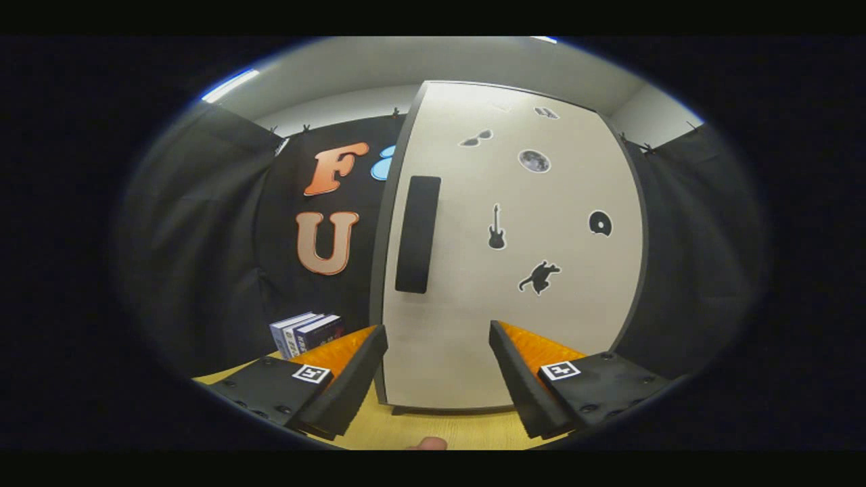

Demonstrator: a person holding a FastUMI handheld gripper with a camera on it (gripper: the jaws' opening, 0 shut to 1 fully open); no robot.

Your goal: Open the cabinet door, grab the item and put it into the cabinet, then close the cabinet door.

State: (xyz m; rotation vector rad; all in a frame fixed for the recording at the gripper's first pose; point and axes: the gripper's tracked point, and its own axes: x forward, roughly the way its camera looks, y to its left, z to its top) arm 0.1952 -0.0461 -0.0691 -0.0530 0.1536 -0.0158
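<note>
Gripper [438,368] hung spread wide with nothing between its fingers, squared to the shut pale stickered cabinet door [541,325], long black handle [418,234] just beyond them, likely for reach.

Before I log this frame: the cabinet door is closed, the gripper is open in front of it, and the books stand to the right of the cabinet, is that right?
Not quite. The gripper view shows the books standing to the left of the cabinet, beyond the left finger. The rest holds: the door is closed and the gripper is open in front of it, holding nothing.

The hand-held gripper [438,331] has wedge-shaped fingers [352,385] with ribbed pads, square markers, screws.
</note>
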